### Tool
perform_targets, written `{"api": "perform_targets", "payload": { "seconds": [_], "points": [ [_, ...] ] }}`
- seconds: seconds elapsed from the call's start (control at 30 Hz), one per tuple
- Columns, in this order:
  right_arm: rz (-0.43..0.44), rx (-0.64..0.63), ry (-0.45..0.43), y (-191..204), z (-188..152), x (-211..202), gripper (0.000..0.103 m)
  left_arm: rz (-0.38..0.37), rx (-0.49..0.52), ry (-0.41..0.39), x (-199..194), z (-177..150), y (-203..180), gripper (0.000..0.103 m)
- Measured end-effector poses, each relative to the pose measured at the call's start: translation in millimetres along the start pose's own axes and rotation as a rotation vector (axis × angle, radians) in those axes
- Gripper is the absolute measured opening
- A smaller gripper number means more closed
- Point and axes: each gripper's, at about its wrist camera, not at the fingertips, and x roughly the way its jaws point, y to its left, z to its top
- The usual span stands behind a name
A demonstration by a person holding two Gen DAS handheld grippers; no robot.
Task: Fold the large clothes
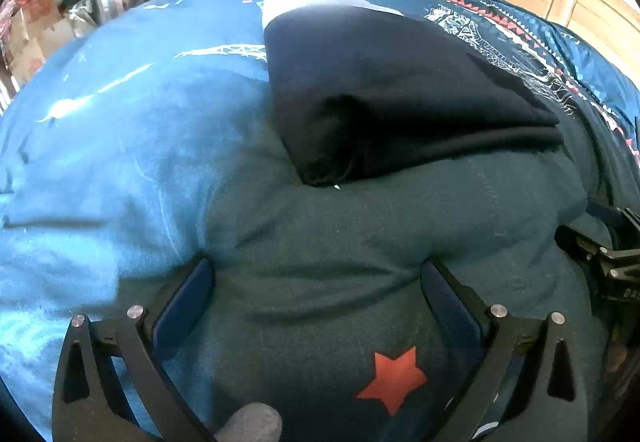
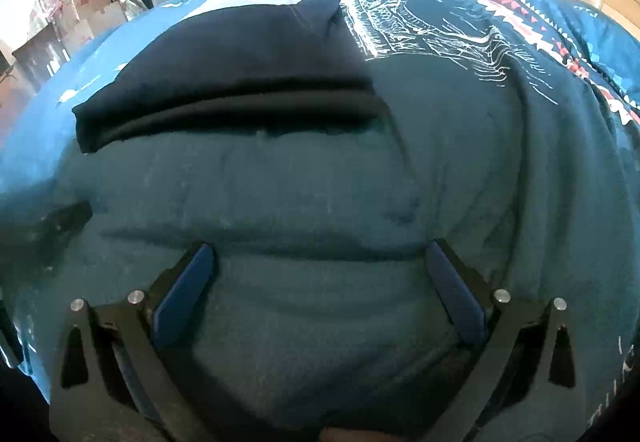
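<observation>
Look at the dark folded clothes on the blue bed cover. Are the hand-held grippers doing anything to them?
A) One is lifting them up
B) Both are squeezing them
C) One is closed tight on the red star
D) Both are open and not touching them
D: the left hand-held gripper and the right hand-held gripper both have their jaws spread wide over the blue bed cover, short of the dark folded clothes.

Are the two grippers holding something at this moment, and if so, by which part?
Nothing is held. The left gripper and right gripper are both open above the blue bedspread, short of the folded dark garment.
</observation>
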Motion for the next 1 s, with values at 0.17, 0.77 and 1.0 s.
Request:
{"api": "perform_targets", "payload": {
  "seconds": [0.17, 0.77, 1.0],
  "points": [
    [0.005, 0.001, -0.01, 0.4, -2.3, -1.2, 0.103, 0.001, 0.0, -0.01, -0.6, -0.2, -0.2, 0.103],
    [0.008, -0.003, -0.035, -0.5, -4.5, -2.0, 0.103, 0.012, 0.006, -0.016, -0.5, -3.1, -2.2, 0.103],
    [0.006, -0.005, -0.037, -0.8, -4.2, -1.9, 0.103, 0.014, 0.008, -0.013, 0.7, -2.2, -1.0, 0.103]
  ]
}}
